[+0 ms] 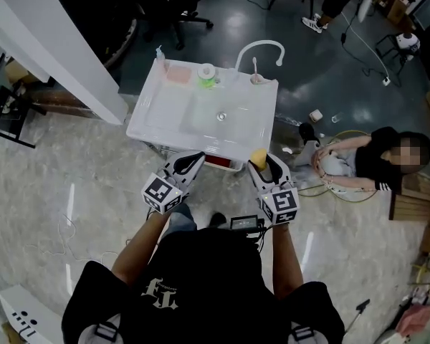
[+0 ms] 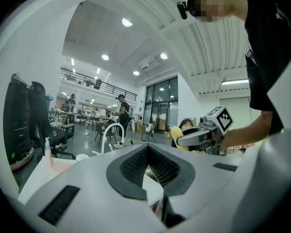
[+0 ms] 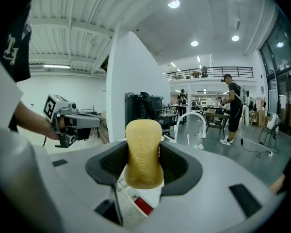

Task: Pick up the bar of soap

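The right claw [image 3: 144, 152] is clenching on the bar of soap [image 3: 144, 154], a yellow bar standing upright between the dark ribbed pads [image 3: 172, 165], its rounded top poking above them. In the head view the soap is being held in the air just in front of the near edge of the white sink unit [image 1: 201, 131], clear of the basin. The left claw [image 2: 146, 155] is sitting clenched with nothing in it, its tips meeting, and is hovering level with the right one at the same near edge. A curved white faucet [image 1: 261, 47] is rising at the back of the sink. A person [image 1: 365, 160] is sitting on the floor to the right.
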`<state>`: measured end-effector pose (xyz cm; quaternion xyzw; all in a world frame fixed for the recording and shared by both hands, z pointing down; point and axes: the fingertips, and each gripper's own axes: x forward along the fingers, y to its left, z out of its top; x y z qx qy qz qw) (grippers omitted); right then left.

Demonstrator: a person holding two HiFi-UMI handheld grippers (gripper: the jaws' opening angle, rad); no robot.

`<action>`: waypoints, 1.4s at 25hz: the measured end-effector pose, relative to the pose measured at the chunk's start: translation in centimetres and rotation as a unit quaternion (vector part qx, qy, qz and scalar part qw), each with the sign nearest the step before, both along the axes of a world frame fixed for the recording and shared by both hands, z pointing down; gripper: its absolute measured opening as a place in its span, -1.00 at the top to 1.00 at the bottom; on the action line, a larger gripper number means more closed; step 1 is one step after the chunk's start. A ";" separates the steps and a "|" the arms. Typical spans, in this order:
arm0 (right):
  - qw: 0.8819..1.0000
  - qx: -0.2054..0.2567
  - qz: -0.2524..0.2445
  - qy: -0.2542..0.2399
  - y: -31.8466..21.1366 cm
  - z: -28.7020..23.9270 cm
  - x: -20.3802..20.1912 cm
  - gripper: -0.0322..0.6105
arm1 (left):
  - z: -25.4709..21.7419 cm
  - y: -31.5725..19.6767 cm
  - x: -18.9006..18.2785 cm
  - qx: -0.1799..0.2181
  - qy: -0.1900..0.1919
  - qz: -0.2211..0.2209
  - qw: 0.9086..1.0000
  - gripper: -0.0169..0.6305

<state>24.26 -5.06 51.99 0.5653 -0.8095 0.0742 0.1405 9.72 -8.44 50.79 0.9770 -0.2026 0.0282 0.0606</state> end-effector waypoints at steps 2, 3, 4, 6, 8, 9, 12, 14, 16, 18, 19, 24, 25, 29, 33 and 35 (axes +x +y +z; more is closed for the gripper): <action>1.000 0.000 -0.002 0.002 1.0 0.0 0.2 0.28 | 0.1 1.0 0.2 -0.001 0.003 -0.003 1.000 0.92; 1.000 0.000 -0.003 0.003 1.4 0.0 0.2 0.28 | 0.2 1.4 0.3 -0.001 0.005 -0.004 1.000 0.92; 1.000 -0.001 -0.003 0.005 1.9 0.1 0.3 0.28 | 0.2 1.8 0.4 -0.001 0.007 -0.005 1.000 0.92; 1.000 -0.003 -0.005 0.004 2.8 0.3 0.2 0.28 | 0.4 2.7 0.5 -0.003 0.008 -0.006 1.000 0.92; 1.000 -0.002 -0.010 0.001 3.6 0.5 -0.1 0.28 | 0.4 3.6 0.4 -0.002 0.009 -0.009 1.000 0.92; 1.000 -0.002 -0.012 0.001 4.0 0.6 -0.1 0.28 | 0.3 3.9 0.4 0.000 0.009 -0.011 1.000 0.92; 1.000 -0.002 -0.012 0.004 5.5 0.7 0.4 0.28 | 0.3 5.1 1.2 0.002 0.012 -0.008 1.000 0.92; 1.000 -0.001 -0.009 0.004 6.3 0.7 0.6 0.28 | 0.3 5.8 1.6 0.003 0.012 -0.005 1.000 0.92; 1.000 -0.001 -0.009 0.005 7.0 0.8 0.8 0.28 | 0.2 6.5 1.8 0.004 0.012 -0.004 1.000 0.92; 1.000 -0.002 -0.009 0.006 7.7 0.8 0.9 0.28 | 0.2 7.1 2.0 0.005 0.012 -0.003 1.000 0.92; 1.000 -0.002 -0.010 0.008 8.0 0.8 0.9 0.28 | 0.2 7.4 2.1 0.005 0.012 -0.003 1.000 0.92; 1.000 -0.003 -0.009 0.013 9.1 0.8 1.4 0.28 | 0.1 8.6 2.7 0.007 0.013 -0.001 1.000 0.92; 1.000 -0.003 -0.009 0.013 9.3 0.8 1.4 0.28 | 0.2 8.7 2.7 0.006 0.013 -0.001 1.000 0.93; 1.000 0.000 -0.013 0.017 9.9 0.7 1.6 0.28 | 0.2 9.3 2.9 0.007 0.012 -0.001 1.000 0.93; 1.000 0.002 -0.015 0.020 10.3 0.6 1.5 0.28 | 0.1 9.9 3.0 0.008 0.010 0.000 1.000 0.92; 1.000 0.004 -0.017 0.023 10.4 0.6 1.5 0.28 | 0.2 10.0 3.0 0.008 0.010 -0.001 1.000 0.92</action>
